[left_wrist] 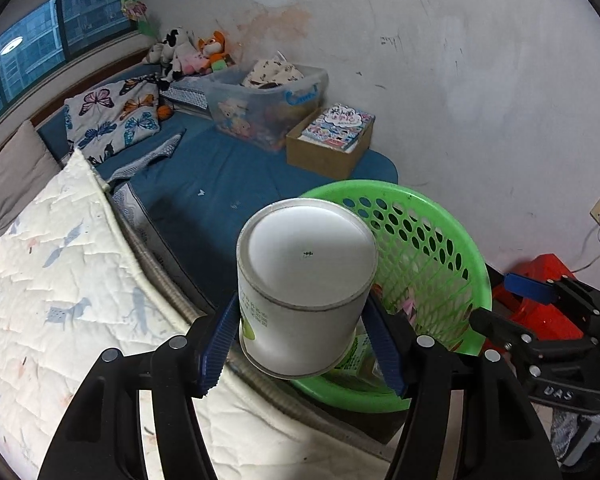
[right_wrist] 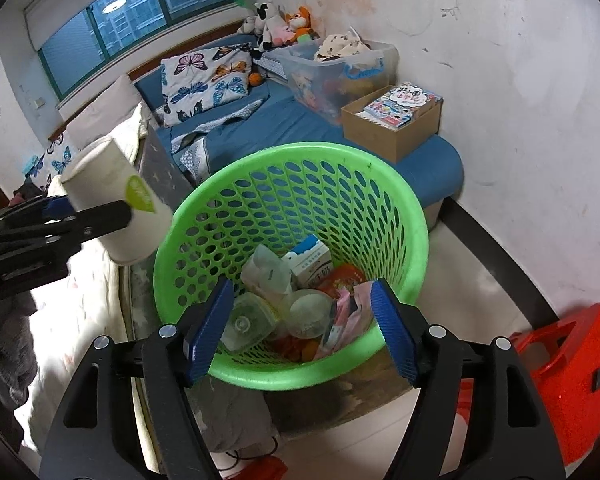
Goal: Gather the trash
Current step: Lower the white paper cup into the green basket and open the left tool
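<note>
Bedroom, scuffed white wall, blue mattress and quilted bed w/ the green basket (right_wrist: 292, 216) on the floor beside it. Left gripper (left_wrist: 304, 336): jaws clamped on the paper cup (left_wrist: 306, 280), base toward the lens, gripped low near the rim. Cup hangs beside the basket's near edge, seemingly not over the opening yet. Right gripper (right_wrist: 302, 328): jaws wide apart, nothing between them, poised over the basket, which already holds a milk carton (right_wrist: 310, 262) and clear plastic tubs (right_wrist: 248, 324).

Risk: let go now and the cup likely clips the rim, drops btwn bed and basket. Squeeze could also crush the thin wall.

Hard to tell: cup's mouth hidden, so contents unknown; the wrappers at the bottom are a jumble; red stool (right_wrist: 572, 372) cut off at frame edge.
</note>
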The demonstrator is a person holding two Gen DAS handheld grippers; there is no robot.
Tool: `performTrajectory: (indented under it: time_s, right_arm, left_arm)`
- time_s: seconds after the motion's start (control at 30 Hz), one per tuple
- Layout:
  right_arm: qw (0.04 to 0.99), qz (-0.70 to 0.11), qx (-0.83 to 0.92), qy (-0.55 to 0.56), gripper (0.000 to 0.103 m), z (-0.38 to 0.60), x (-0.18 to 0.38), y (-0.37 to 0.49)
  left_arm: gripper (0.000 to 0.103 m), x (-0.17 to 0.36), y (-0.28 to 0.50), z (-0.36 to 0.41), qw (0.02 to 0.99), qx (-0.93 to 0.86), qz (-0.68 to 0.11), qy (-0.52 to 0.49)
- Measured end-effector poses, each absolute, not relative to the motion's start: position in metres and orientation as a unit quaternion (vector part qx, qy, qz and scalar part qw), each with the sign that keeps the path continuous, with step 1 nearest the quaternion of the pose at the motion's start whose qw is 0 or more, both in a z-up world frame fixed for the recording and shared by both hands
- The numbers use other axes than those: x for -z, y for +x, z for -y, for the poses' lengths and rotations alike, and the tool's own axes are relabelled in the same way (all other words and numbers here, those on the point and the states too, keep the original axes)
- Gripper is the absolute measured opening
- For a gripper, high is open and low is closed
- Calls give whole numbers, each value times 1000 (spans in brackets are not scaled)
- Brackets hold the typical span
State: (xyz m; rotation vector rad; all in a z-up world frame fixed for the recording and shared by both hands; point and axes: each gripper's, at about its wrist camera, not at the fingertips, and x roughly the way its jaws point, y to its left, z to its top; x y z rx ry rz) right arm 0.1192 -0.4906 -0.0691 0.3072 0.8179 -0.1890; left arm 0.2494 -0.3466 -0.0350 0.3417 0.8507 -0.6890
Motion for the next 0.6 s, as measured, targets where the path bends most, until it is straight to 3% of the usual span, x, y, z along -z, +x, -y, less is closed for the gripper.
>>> performTrajectory:
  time_s: [0.43,0.6]
  right_arm:
    - [905,-385,85,159,71,483,63,106]
    - [913,-374,77,147,71,465,50,97]
  left_arm:
    - [68,30,249,333,840,339,-401,135]
    - [76,12,233,303,853,333,-382,122]
